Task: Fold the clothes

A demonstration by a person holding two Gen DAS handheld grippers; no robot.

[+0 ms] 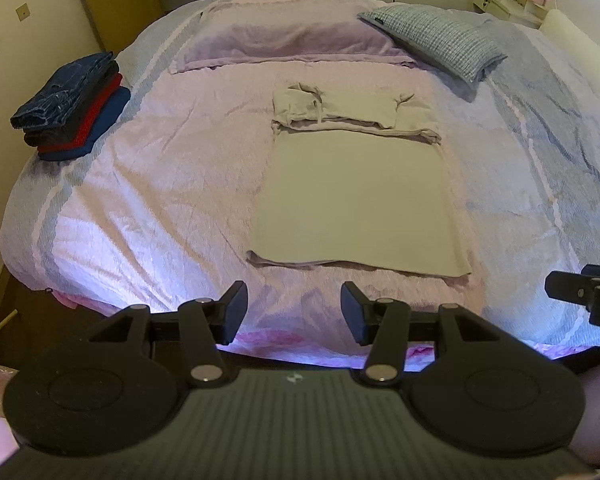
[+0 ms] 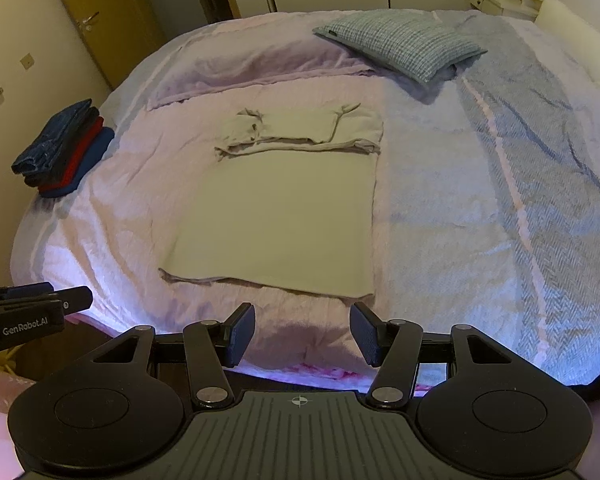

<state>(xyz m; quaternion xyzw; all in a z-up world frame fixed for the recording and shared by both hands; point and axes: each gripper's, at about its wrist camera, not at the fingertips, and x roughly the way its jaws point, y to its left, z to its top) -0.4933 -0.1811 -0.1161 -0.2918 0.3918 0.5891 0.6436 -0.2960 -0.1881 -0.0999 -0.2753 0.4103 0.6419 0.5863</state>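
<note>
- Both pairs of jaws stand spread and empty: our left gripper (image 1: 294,312) and our right gripper (image 2: 302,334) hang above the near edge of the bed (image 1: 148,184), touching no cloth.
- From the left wrist view, the tip of the right gripper shows at 3 o'clock; from the right wrist view, the left gripper shows at 9 o'clock, side-on.
- At the centre of both views we see the beige garment (image 1: 356,200) lying flat on the pink cover (image 2: 112,240), partly folded into a long rectangle, with its far end doubled over into a bunched band towards 12 o'clock.
- Its near hem lies just beyond our fingertips, apart from them.
- At 10 o'clock in both views, a stack of folded clothes (image 1: 74,106) sits at the bed's edge: dark denim on top, red below it, blue at the bottom.
- At 1 o'clock, a checked pillow (image 1: 436,42) rests at the far side of the bed, beside a lilac blanket (image 1: 276,40) at 12 o'clock.
- Beyond the bed, a door (image 2: 88,20) stands at 11 o'clock.
</note>
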